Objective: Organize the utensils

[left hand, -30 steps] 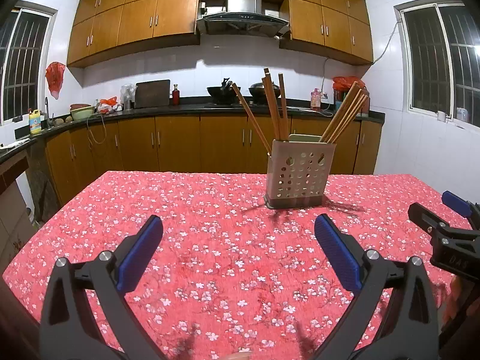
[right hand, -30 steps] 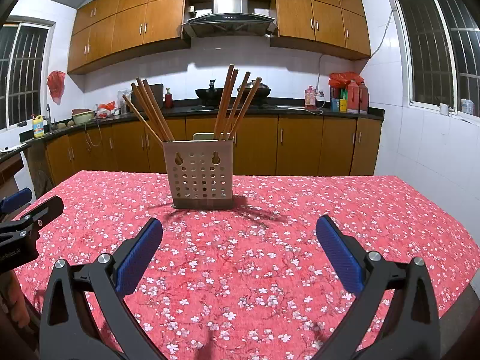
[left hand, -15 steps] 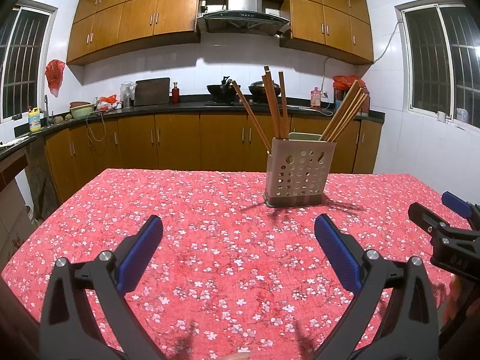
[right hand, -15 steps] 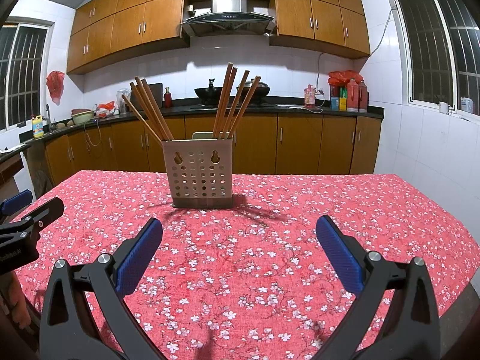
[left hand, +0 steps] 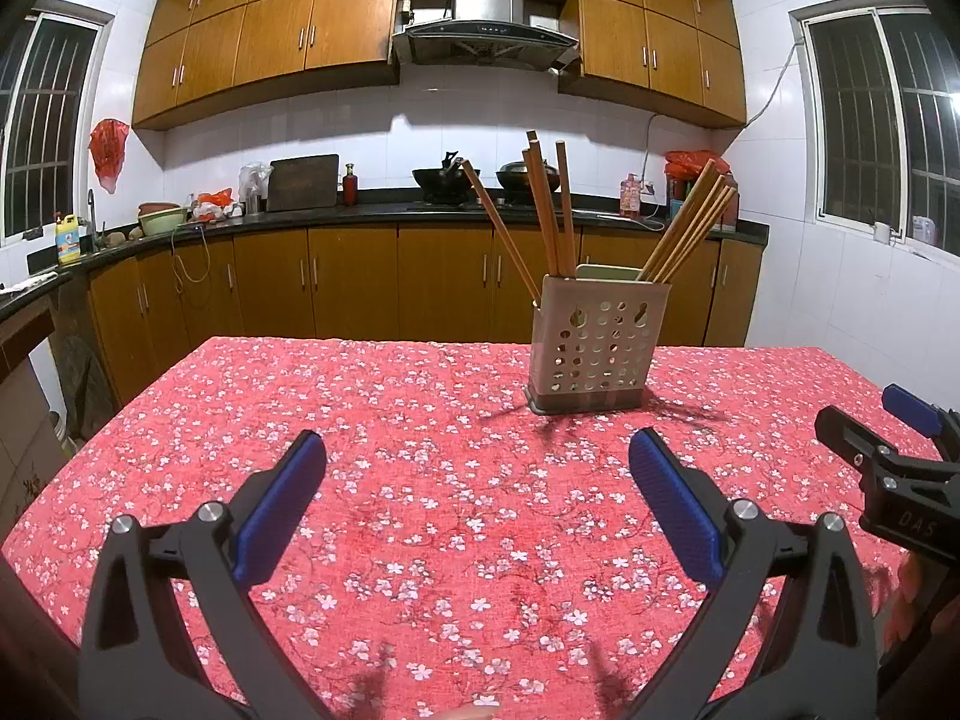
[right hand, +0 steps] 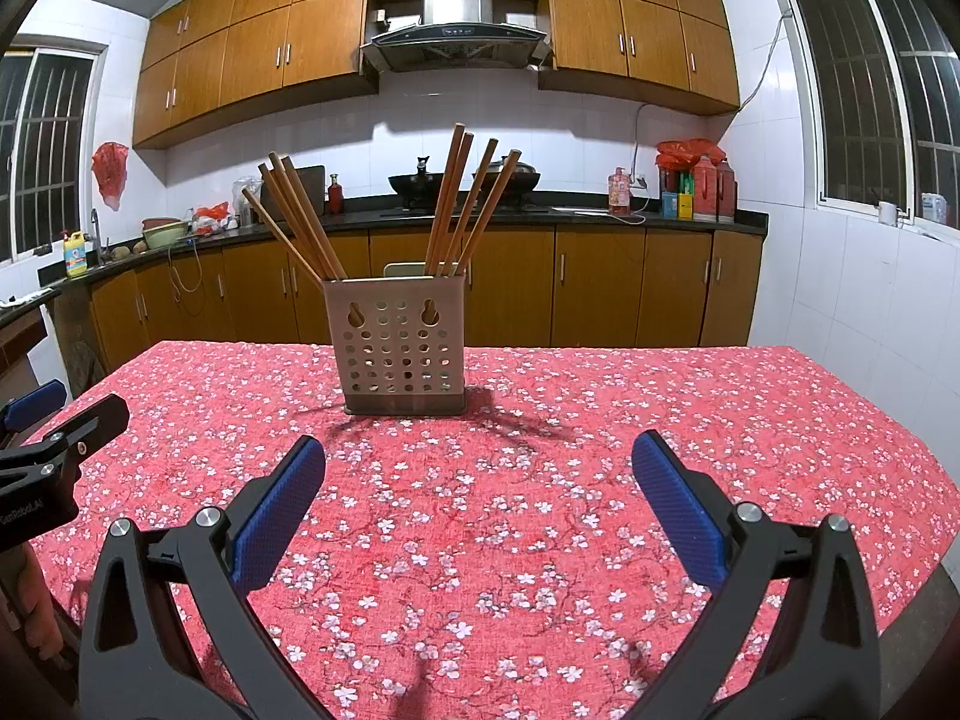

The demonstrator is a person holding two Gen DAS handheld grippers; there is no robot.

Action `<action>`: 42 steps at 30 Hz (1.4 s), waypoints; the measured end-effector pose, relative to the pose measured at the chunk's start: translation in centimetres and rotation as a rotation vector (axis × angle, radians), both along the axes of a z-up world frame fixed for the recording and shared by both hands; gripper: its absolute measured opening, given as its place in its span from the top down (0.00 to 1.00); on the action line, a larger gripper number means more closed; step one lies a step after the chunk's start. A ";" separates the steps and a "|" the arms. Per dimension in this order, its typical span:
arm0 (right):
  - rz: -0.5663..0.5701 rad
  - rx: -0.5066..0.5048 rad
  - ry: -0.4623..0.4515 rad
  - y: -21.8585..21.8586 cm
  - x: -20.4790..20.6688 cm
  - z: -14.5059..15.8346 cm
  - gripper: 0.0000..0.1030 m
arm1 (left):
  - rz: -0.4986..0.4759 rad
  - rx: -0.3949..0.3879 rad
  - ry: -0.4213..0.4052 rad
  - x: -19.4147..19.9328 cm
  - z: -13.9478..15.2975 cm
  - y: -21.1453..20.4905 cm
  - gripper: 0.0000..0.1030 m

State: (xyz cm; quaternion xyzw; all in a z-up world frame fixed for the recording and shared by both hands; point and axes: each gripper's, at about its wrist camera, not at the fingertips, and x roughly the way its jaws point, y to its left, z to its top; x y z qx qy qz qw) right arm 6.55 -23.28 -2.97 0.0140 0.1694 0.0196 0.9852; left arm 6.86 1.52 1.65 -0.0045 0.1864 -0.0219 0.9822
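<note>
Both hand-held grippers, left (left hand: 477, 471) and right (right hand: 477, 474), gape wide and empty above the tabletop (right hand: 660, 420). Holder (right hand: 403, 343) upright with seemingly 8 chopsticks (right hand: 462, 204).

Red tablecloth (right hand: 540, 510) w/ white blossoms; beige perforated holder (right hand: 401, 345); tan chopsticks (right hand: 447, 204); blue gripper pads (right hand: 277, 516).

This is a home kitchen, with brown wooden cupboards (right hand: 252, 54) on the wall, a shiny hood (right hand: 457, 18) over the stove pans (right hand: 420, 183), and a dark counter (right hand: 600, 216) holding bottles.
</note>
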 end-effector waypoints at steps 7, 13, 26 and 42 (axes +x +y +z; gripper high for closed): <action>0.001 0.001 0.000 0.0 0.0 0.0 0.02 | 0.001 0.000 -0.001 0.0 0.0 0.0 0.04; 0.000 0.000 0.001 0.0 0.0 0.0 0.02 | -0.001 0.001 0.000 0.1 0.0 0.1 0.04; 0.001 0.004 0.006 0.0 0.0 -0.2 0.02 | -0.005 0.000 0.004 0.1 -0.2 0.0 0.04; 0.001 0.005 0.007 0.0 0.1 -0.2 0.02 | -0.013 0.002 0.008 0.3 -0.5 0.2 0.04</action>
